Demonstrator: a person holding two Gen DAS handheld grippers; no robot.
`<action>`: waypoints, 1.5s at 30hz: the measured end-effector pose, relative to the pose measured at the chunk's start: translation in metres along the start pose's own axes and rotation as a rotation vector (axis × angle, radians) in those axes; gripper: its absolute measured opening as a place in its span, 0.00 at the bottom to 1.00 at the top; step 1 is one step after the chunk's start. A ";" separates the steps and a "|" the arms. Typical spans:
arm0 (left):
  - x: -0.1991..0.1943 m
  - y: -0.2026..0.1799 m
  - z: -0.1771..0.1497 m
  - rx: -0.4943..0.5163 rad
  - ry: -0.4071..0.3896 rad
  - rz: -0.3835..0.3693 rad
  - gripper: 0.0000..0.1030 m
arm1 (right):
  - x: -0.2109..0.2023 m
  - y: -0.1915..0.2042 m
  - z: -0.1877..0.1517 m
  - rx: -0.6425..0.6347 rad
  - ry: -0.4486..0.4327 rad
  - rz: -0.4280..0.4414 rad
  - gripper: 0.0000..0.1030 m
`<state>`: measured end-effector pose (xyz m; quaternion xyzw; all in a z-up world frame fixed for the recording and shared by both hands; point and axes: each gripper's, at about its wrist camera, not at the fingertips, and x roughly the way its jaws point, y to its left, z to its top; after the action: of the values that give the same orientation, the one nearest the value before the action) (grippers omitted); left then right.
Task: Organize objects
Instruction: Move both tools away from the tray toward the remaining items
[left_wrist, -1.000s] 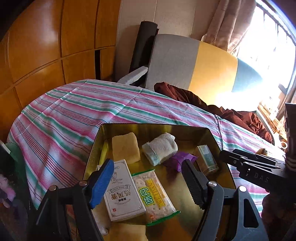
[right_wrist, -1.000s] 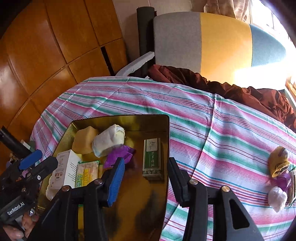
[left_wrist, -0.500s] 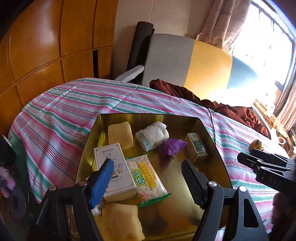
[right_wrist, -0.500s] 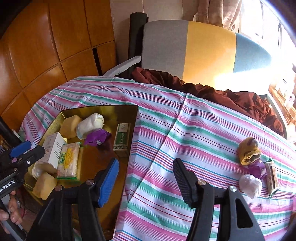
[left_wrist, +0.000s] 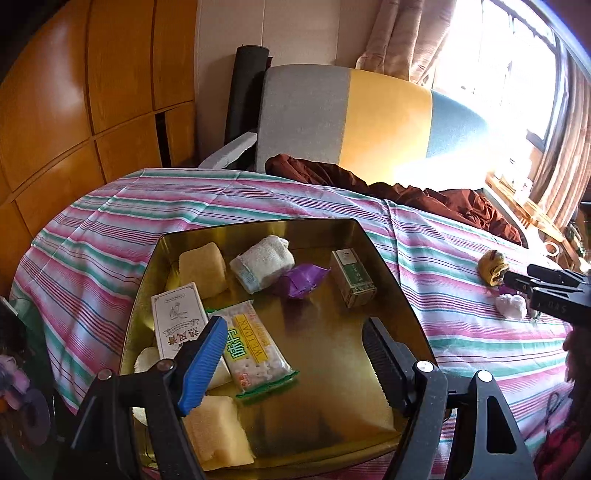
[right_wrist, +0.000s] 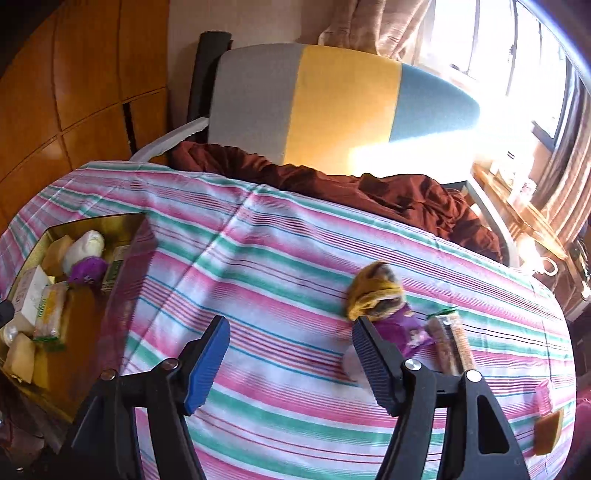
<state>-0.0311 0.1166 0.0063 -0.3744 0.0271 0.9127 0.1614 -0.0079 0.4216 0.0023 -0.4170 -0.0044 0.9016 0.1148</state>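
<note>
Right wrist: snacks (right_wrist: 402, 325) beside hand-held gripper (right_wrist: 291, 360)

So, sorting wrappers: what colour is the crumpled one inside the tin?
Purple wrapper, clearest in the left wrist view.

a home: curtains (left_wrist: 391, 44), wooden wardrobe (left_wrist: 74, 92), striped cloth (right_wrist: 295, 266) over a table

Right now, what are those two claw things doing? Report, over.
Left gripper open, empty, over gold tray. Right gripper empty, jaws opening, beside loose snacks on striped cloth. Path clear.
</note>
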 end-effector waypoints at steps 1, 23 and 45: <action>0.000 -0.004 0.000 0.009 0.001 -0.005 0.74 | 0.002 -0.013 -0.001 0.018 -0.001 -0.028 0.68; 0.034 -0.130 0.011 0.206 0.067 -0.175 0.77 | 0.031 -0.183 -0.056 0.685 0.145 -0.146 0.75; 0.133 -0.271 0.067 0.204 0.224 -0.373 0.77 | 0.028 -0.223 -0.081 0.942 0.139 -0.065 0.76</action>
<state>-0.0800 0.4215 -0.0185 -0.4537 0.0671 0.8123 0.3602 0.0808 0.6371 -0.0479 -0.3786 0.3996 0.7713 0.3196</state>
